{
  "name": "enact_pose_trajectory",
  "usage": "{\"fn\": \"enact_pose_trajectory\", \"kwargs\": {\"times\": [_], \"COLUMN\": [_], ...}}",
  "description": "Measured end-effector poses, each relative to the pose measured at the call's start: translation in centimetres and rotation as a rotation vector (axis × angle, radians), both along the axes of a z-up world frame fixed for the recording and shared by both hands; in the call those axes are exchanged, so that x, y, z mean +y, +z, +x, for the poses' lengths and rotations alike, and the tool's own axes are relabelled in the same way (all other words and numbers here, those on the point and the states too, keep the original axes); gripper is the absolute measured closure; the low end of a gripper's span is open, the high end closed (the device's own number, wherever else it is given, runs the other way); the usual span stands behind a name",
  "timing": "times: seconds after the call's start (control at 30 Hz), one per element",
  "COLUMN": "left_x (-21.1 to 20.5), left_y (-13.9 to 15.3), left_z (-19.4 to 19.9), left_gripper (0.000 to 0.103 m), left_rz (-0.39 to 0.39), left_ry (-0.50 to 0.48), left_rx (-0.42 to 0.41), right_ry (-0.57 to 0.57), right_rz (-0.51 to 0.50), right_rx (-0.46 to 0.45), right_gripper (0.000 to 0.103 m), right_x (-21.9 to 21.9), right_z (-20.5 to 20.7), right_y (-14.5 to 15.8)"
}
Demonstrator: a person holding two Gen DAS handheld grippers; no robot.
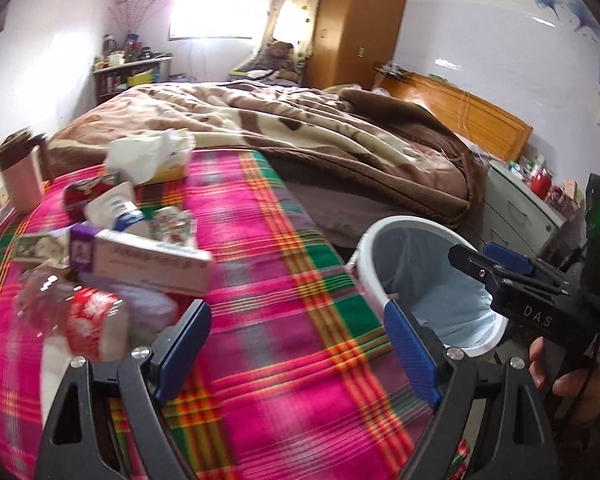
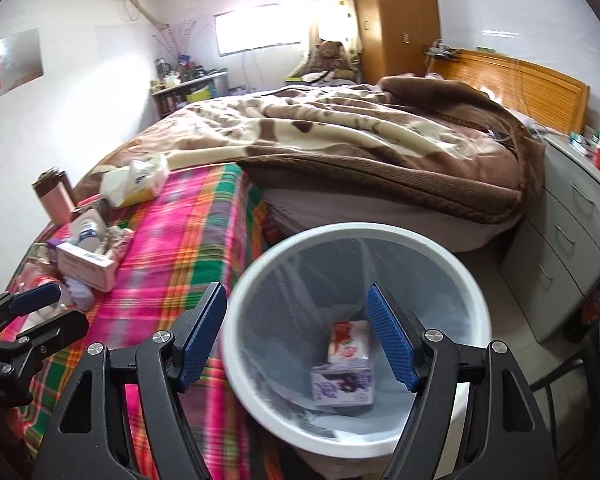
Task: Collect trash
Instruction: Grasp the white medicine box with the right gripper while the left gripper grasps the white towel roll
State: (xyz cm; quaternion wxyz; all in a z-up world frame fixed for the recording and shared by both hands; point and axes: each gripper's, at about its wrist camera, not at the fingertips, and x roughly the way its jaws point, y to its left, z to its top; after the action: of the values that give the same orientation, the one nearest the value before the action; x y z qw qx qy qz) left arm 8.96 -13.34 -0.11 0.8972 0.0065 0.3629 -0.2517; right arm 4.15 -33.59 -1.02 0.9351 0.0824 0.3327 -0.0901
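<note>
Surface: we work over a pink plaid bedspread (image 1: 268,280) at the foot of a bed in a bedroom.
Right gripper (image 2: 296,340): we hold it above the white bin (image 2: 452,264), jaws spread wide and empty.
Bin: it stands beside the bed edge, lined with a bag; two small packets (image 2: 346,368) lie at the bottom.
Left gripper (image 1: 296,344): jaws wide and empty, over the bedspread.
Trash pile (image 1: 112,256): it lies ahead and to the left of our left gripper, well apart from the bin.
Purple-and-white carton (image 1: 148,260): it tops the pile, long axis running left to right across our left jaws.
Nearer hand: we judge the left.
Crumpled plastic bottle (image 1: 72,312): just left of the left finger.
Farther: a tissue pack (image 1: 152,156), then a brown blanket (image 1: 300,136).
</note>
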Motion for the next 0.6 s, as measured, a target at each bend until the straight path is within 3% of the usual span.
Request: {"fn": "enact_pose_trajectory", "kwargs": {"times": [0.23, 0.37, 0.6], "left_x": [5.9, 8.7, 13.2], "left_y": [0.1, -0.5, -2.3], "left_z": [-0.1, 0.1, 0.8], "left_gripper": [0.014, 0.014, 0.014], "left_rz": [0.015, 0.062, 0.070], "left_ry": [0.125, 0.197, 0.299], "left_rx": [-0.031, -0.042, 0.010], "right_ry": [0.122, 0.197, 0.324], "right_rz": [0.002, -0.002, -0.025], "right_rx": [0.005, 0.014, 0.031], "right_gripper": [0.029, 0.029, 0.029], "right_x": [4.5, 7.1, 11.5], "right_z": [2.3, 3.6, 6.4], "right_y": [-0.2, -0.3, -0.8]}}
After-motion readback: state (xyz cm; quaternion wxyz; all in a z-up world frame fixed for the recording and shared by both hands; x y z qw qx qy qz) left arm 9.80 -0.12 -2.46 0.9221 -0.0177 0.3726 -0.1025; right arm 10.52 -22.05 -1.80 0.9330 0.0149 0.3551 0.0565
